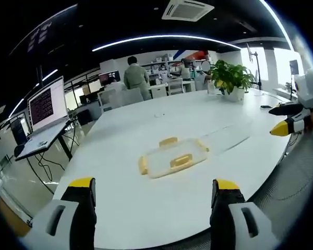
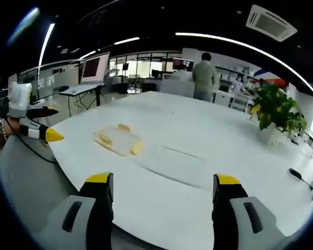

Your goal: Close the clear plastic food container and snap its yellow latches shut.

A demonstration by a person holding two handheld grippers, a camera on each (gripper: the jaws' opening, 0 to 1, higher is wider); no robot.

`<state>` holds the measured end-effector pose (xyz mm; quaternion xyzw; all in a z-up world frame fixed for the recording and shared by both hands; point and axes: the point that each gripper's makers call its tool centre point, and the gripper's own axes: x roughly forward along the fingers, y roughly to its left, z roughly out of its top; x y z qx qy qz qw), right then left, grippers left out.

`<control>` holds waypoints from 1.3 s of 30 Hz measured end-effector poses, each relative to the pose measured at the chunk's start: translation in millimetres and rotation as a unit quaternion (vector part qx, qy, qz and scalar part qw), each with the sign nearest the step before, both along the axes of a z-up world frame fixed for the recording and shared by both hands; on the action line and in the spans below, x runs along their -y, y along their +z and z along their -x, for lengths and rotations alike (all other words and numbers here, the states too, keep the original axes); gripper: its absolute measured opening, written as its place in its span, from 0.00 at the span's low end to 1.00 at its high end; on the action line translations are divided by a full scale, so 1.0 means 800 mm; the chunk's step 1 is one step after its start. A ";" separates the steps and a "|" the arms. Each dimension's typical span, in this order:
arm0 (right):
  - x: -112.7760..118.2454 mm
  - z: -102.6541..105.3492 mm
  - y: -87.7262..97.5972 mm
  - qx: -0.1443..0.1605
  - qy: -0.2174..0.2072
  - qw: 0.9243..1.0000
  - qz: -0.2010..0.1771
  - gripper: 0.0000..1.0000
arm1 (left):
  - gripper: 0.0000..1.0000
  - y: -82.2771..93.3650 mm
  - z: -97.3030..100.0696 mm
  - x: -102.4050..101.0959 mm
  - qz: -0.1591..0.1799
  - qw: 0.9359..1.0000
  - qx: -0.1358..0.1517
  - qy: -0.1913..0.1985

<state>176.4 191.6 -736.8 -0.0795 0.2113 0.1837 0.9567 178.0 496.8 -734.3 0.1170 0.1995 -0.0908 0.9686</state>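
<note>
On the white table (image 1: 146,208) lies a clear plastic food container (image 1: 173,158) with yellow latches (image 1: 181,160) on its sides, well ahead of my left gripper (image 1: 154,183), whose jaws stand wide open and empty. To the right of the container rests a second, faint clear flat piece (image 1: 227,136), apart from it. In the right gripper view the container (image 2: 117,139) sits left of centre and the clear piece (image 2: 172,159) is nearer. My right gripper (image 2: 163,179) is open and empty at the table's edge. Each gripper also appears at the side of the other's view (image 1: 289,122) (image 2: 39,130).
A potted plant (image 1: 230,78) stands at the far end of the table, with a small dark object (image 1: 266,107) near it. A laptop on a stand (image 1: 46,104) is off the table's left side. People (image 1: 135,77) stand by desks at the back.
</note>
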 end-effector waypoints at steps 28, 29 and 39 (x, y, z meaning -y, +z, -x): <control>-0.001 0.002 -0.005 -0.010 0.005 1.000 0.009 0.75 | 0.98 0.013 -0.001 0.007 0.032 0.999 0.028 -0.005; -0.001 0.002 -0.005 -0.009 0.004 1.000 0.010 0.75 | 0.98 0.014 -0.001 0.007 0.032 0.999 0.029 -0.006; 0.000 0.001 -0.004 -0.006 0.002 1.000 0.006 0.75 | 0.97 0.012 -0.001 0.007 0.027 0.999 0.027 -0.005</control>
